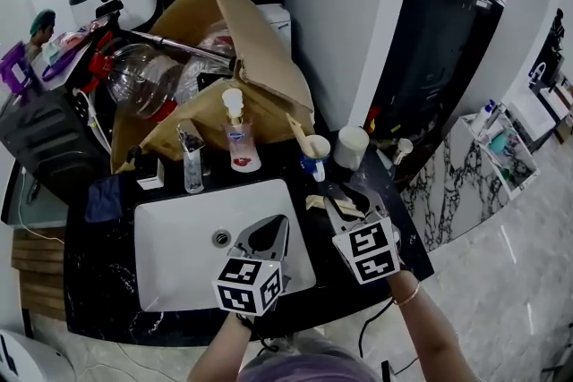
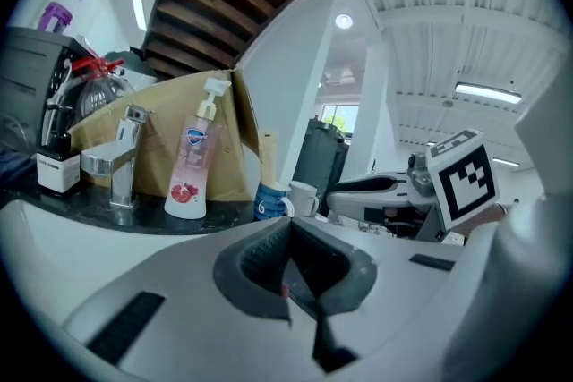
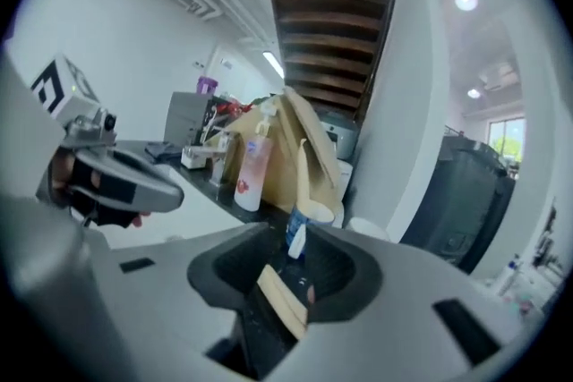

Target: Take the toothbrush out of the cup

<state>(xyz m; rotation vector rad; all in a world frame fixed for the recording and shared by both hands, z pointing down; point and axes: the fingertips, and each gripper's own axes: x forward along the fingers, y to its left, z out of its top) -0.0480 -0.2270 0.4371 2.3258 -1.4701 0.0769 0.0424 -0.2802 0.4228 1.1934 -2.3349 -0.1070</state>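
A blue cup (image 1: 313, 164) (image 3: 303, 226) stands on the black counter right of the sink, and a beige toothbrush (image 1: 296, 129) (image 3: 303, 170) stands upright in it. My right gripper (image 1: 345, 199) (image 3: 286, 282) hovers just in front of the cup with its jaws apart. A flat beige stick (image 3: 282, 298) (image 1: 317, 203) shows low in the gap between them, and the pads do not visibly press on it. My left gripper (image 1: 267, 233) (image 2: 291, 282) hangs over the sink basin, shut with nothing in it. It also sees the cup (image 2: 271, 199) and the toothbrush (image 2: 268, 158).
A white cup (image 1: 351, 146) stands right of the blue one. A soap bottle (image 1: 240, 134) and a faucet (image 1: 191, 158) stand behind the white sink (image 1: 179, 228). Behind them a cardboard box (image 1: 242, 40) leans. The counter ends close on the right.
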